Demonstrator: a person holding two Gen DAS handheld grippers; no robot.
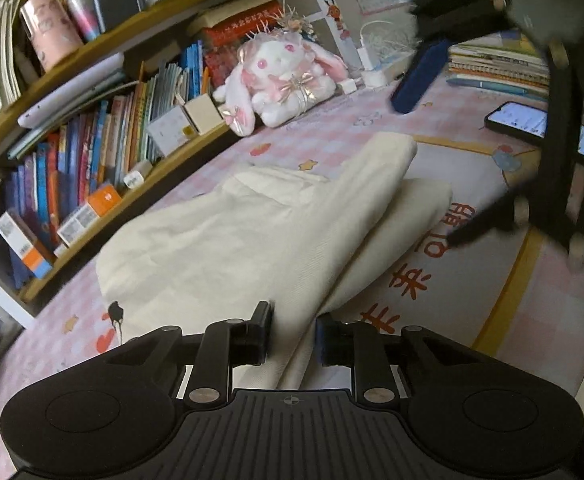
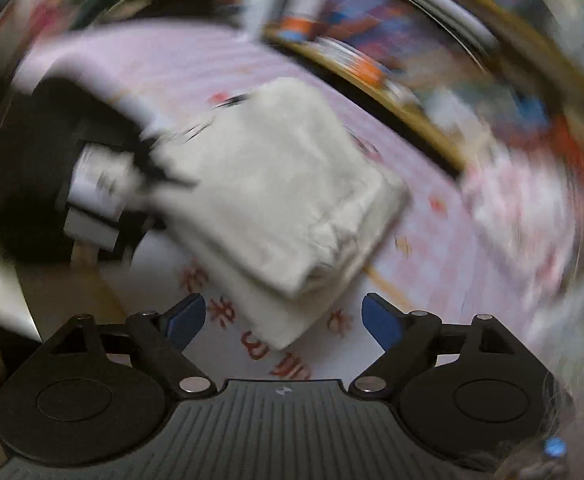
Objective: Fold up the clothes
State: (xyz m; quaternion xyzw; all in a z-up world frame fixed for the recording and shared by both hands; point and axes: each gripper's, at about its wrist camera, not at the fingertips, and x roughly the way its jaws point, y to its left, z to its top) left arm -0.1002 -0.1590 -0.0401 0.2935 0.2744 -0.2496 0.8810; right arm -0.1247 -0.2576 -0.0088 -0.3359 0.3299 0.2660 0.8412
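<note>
Two grippers in view, one cream garment [image 1: 252,236] between them. The garment lies partly folded on a pink checked mat [image 1: 551,320], with an upper layer laid diagonally over a lower one.

Left gripper [image 1: 293,338]: fingers drawn close, pinching a narrow run of the garment's near edge. Cloth passes between the pads [image 1: 262,330] and rises from the mat at that point. In the right wrist view the left gripper [image 2: 160,168] appears as a dark blurred shape at the garment's far left edge, touching the cloth.

Right gripper [image 2: 284,320]: fingers spread wide, blue pads [image 2: 186,318] well apart, nothing between them. It hangs above the mat just short of the garment's near corner [image 2: 284,336]; contact with the cloth is not seen. In the left wrist view the right gripper [image 1: 531,120] stands at the upper right, one finger tip [image 1: 457,238] low near the garment's right edge, beside red printed characters [image 1: 411,276] on the mat.

Right wrist view is heavily smeared; fine detail there cannot be told.

Surroundings: bookshelf [image 1: 92,152] along the mat's left side, packed with books. A pink and white plush rabbit [image 1: 280,80] sits at the shelf's far end. A phone [image 1: 519,118], screen lit, lies on the mat at right, partly hidden behind the right gripper. A stack of books [image 1: 495,66] lies beyond it.
</note>
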